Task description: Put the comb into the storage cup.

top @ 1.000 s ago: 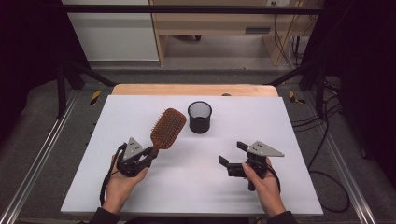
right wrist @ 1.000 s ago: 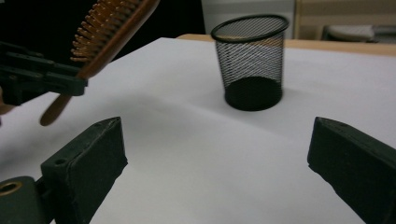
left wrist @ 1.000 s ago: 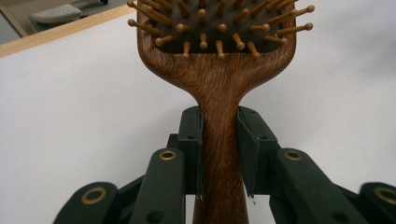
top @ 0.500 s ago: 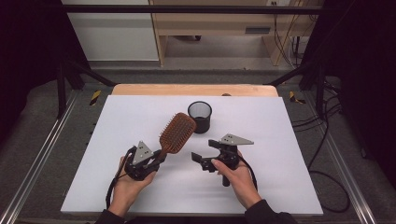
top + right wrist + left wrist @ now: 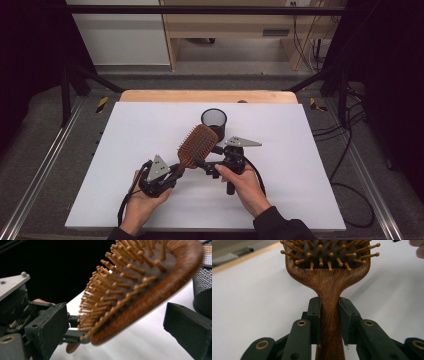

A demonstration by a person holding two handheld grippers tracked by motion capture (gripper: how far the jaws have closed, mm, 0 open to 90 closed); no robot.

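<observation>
**Hairbrush held at handle by left gripper, right gripper at the head**

High view: wooden hairbrush point(image 5: 196, 145) sits just below centre of frame, lifted off the white bench point(image 5: 300, 150), head pointing to upper right, handle running down-left into the left gripper point(image 5: 172, 173). Black mesh cup point(image 5: 214, 120) stands upright just above the brush head, at centre frame; whether they touch cannot be told.

Left gripper view: both jaws pressed against the two sides of the handle neck, pinching the hairbrush point(image 5: 329, 290). Bristles face the camera; the head fills the upper centre of the frame. White bench surface behind.

Right gripper view: right gripper point(image 5: 117, 327) spread wide, one jaw at lower left, the other at lower right. The lower rim of the hairbrush point(image 5: 150, 287) head lies between them, bristles turned to upper left; neither jaw touches the wood. Mesh cup point(image 5: 202, 282) at right edge.

High view: right gripper point(image 5: 207, 166) lies just right of the brush neck, close to the left gripper.
</observation>
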